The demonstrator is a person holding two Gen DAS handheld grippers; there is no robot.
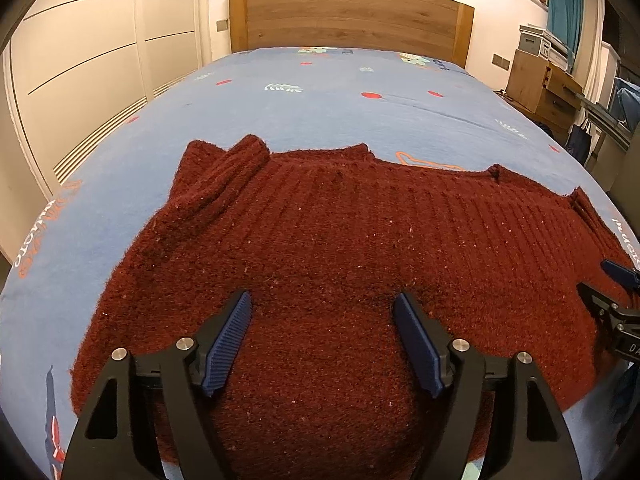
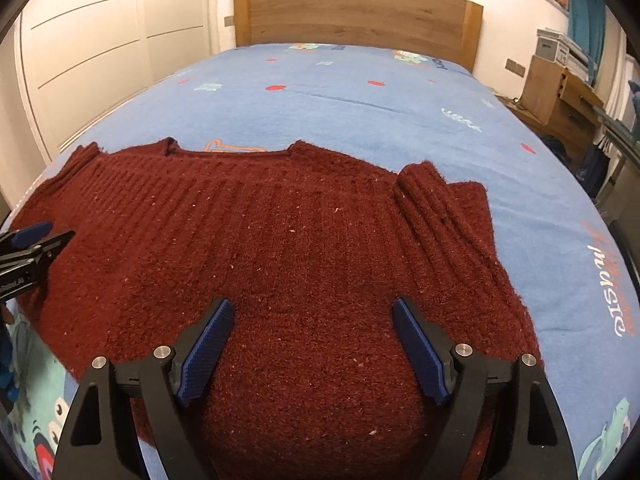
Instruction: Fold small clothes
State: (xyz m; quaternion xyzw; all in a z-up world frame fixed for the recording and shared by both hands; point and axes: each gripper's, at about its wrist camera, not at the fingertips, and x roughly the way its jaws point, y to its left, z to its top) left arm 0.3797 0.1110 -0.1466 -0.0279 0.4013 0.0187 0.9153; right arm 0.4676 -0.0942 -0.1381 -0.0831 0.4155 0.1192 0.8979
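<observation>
Right below both claws lies the sweater (image 1: 340, 240), dark red knit, spread flat on the bed (image 1: 320, 92) with its hem nearest and its neck farthest. The left claw (image 1: 322, 300) stands wide with nothing pinched, blue pads hovering over the near left of the knit; the right claw (image 2: 314, 306) is likewise wide and empty over the near right. Each shows at the edge of the other's view, so they flank the body side by side, likely placed to take one hem corner each. Beyond the left claw, one sleeve (image 1: 224, 176) is folded in over the body; beyond the right claw the other sleeve (image 2: 436, 208) lies folded too. That suggests the next fold runs hem towards neck. Farthest off stands the headboard (image 1: 352, 16).
</observation>
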